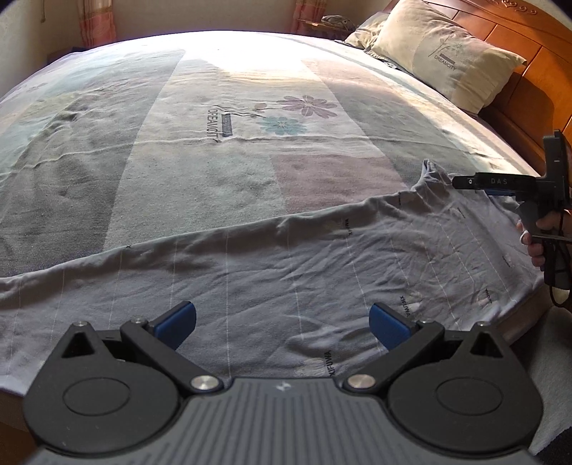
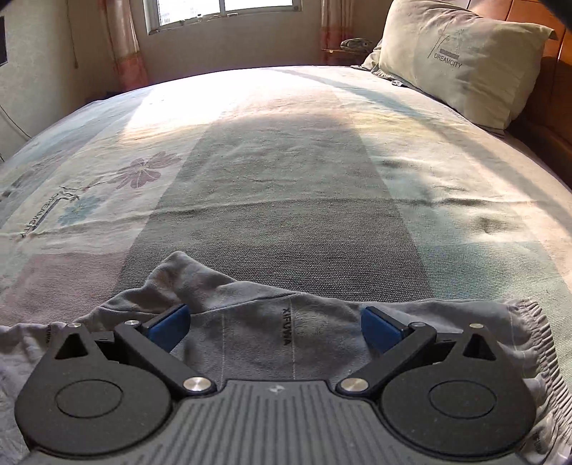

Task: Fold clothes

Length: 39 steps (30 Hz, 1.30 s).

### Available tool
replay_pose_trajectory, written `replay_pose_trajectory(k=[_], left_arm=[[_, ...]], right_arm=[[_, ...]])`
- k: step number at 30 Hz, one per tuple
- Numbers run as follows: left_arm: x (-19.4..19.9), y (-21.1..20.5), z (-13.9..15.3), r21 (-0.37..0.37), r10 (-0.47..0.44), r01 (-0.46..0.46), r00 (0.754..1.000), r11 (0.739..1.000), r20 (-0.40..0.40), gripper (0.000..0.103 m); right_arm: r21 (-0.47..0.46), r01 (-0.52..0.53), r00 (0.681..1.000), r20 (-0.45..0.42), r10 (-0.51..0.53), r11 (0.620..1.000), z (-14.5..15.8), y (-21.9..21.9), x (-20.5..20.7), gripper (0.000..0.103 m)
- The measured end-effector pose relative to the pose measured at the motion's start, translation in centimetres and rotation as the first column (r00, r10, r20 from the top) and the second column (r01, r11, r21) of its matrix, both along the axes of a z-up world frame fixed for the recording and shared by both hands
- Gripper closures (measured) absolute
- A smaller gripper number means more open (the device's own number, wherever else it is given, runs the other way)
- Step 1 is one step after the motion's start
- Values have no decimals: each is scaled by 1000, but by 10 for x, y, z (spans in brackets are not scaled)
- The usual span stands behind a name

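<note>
A grey-blue garment (image 1: 250, 257) with thin white stripes and "XIFUWA" lettering lies spread and wrinkled along the near edge of the bed. My left gripper (image 1: 282, 322) hovers open over its middle, blue pads wide apart with nothing between them. My right gripper (image 2: 274, 322) is open too, above the garment's (image 2: 228, 286) right end, where a gathered elastic waistband (image 2: 532, 322) shows. In the left wrist view the right gripper (image 1: 461, 182) appears side-on at the far right, over a raised corner of the cloth.
The patterned bedsheet (image 1: 228, 125) stretches away beyond the garment. A pillow (image 1: 447, 53) leans on the wooden headboard (image 1: 529, 93) at the right. A hand (image 1: 536, 236) holds the right gripper's handle. A window (image 2: 221, 10) and curtains stand behind the bed.
</note>
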State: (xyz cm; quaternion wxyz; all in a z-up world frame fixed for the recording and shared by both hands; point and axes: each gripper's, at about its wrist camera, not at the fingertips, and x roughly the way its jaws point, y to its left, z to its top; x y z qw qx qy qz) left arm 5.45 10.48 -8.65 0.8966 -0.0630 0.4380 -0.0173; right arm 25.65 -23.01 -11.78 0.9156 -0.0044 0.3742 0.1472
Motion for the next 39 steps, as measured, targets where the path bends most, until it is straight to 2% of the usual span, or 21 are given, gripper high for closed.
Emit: replay_pose_trajectory(k=[3, 6, 10, 13, 15, 19, 21, 24, 27, 28, 29, 31, 33, 37, 39], left_arm=[[3, -9, 3, 13, -15, 15, 1000, 1000, -4, 1], [6, -17, 6, 26, -31, 31, 999, 999, -8, 1], [9, -30, 6, 42, -57, 57, 998, 997, -18, 1], [10, -35, 7, 50, -62, 63, 998, 997, -24, 1], [10, -36, 8, 50, -61, 62, 998, 997, -29, 1], [7, -41, 11, 56, -74, 76, 997, 996, -32, 1], [6, -45, 11, 51, -81, 83, 996, 995, -36, 1], [5, -52, 10, 51, -100, 102, 994, 993, -42, 1], [3, -61, 10, 58, -121, 124, 992, 991, -46, 1], [2, -63, 11, 61, -126, 129, 991, 990, -46, 1], [1, -66, 11, 63, -132, 135, 990, 989, -47, 1], [0, -69, 13, 64, -140, 143, 989, 988, -45, 1], [-1, -72, 16, 64, -148, 151, 988, 986, -42, 1], [2, -80, 21, 91, -163, 165, 986, 982, -33, 1], [1, -84, 24, 92, -170, 171, 985, 981, -26, 1]], right_arm=[[78, 4, 998, 64, -9, 997, 21, -22, -29, 0], [101, 34, 995, 89, -43, 994, 26, -52, -41, 0], [87, 43, 996, 70, -49, 995, 13, -70, -30, 0], [114, 99, 995, 1, -100, 989, -8, -85, -4, 0], [129, 85, 996, 28, -90, 988, -10, -90, 1, 0], [146, 101, 993, 43, -108, 984, 5, -94, -11, 0], [143, 65, 995, 62, -75, 988, 14, -93, -29, 0], [74, 23, 999, 26, -25, 997, 11, -91, -55, 0], [-55, 13, 999, -36, -14, 998, -8, -93, -74, 0], [-75, -8, 1000, -20, 6, 997, -9, -95, -82, 0], [-95, -27, 1000, -11, 26, 995, -10, -96, -90, 0], [-133, -54, 998, -47, 48, 990, -6, -96, -97, 0], [-174, -44, 998, -49, 36, 984, 2, -92, -100, 0], [-117, -87, 995, -55, 81, 989, 13, -71, -100, 0], [-118, -106, 991, -91, 95, 987, 9, -55, -98, 0]])
